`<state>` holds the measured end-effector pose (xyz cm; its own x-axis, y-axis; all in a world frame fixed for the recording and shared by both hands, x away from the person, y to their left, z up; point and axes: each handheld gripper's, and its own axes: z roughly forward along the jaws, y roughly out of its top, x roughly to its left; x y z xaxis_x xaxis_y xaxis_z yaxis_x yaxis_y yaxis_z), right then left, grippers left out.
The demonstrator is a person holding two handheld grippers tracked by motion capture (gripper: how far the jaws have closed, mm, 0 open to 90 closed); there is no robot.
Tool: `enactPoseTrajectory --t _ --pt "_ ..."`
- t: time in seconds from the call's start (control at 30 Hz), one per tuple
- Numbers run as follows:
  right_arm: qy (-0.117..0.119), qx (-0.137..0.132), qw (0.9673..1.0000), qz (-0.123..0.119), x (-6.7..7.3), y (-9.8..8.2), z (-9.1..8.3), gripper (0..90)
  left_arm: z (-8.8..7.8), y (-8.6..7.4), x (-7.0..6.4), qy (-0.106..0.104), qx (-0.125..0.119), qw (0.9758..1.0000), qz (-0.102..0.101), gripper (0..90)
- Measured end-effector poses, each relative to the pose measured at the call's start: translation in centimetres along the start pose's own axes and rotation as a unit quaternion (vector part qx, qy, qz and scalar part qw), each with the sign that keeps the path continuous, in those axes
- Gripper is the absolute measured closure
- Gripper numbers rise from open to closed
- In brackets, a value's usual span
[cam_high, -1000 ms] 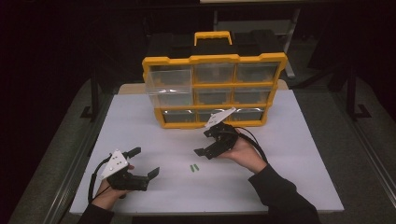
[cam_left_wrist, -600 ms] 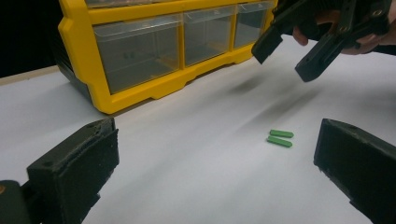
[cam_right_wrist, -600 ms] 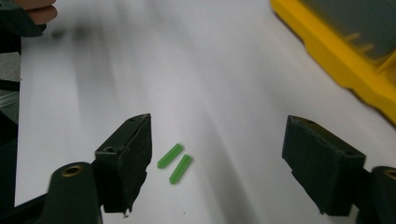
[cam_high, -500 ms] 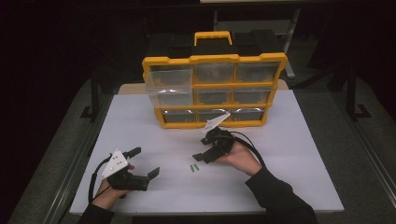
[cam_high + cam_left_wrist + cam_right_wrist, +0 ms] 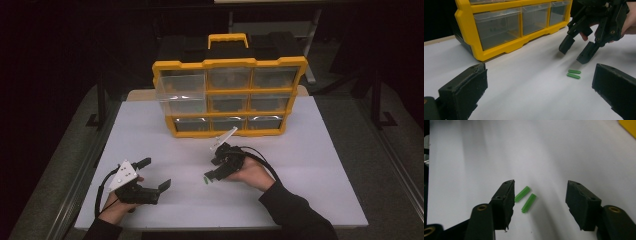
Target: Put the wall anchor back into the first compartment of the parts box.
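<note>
Two small green plugs (image 5: 525,198) lie side by side on the white table (image 5: 325,150), near its middle. The right gripper (image 5: 212,170) hangs just above them, jaws spread to either side and just now closing in, with the plugs between them, untouched and nearer one jaw. At about eight o'clock from the plugs, the left gripper (image 5: 155,175) rests low over the table with its jaws wide apart, holding nothing. At twelve o'clock stands the yellow drawer box (image 5: 230,95), upright, with clear drawers.
</note>
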<state>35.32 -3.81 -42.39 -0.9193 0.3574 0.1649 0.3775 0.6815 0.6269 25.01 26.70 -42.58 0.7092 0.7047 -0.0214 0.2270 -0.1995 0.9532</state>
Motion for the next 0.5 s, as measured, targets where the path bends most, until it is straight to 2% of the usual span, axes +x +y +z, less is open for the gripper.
enactPoseTrajectory --t 0.17,0.5 --pt "0.008 0.011 0.9999 -0.009 0.1 -0.1 0.7 48.6 0.0 0.0 0.0 0.001 0.000 1.0000 0.000 0.0" --pt "0.004 0.029 0.9994 -0.017 0.5 -0.2 1.3 60.8 0.0 0.0 0.0 0.000 0.000 1.0000 0.000 0.0"
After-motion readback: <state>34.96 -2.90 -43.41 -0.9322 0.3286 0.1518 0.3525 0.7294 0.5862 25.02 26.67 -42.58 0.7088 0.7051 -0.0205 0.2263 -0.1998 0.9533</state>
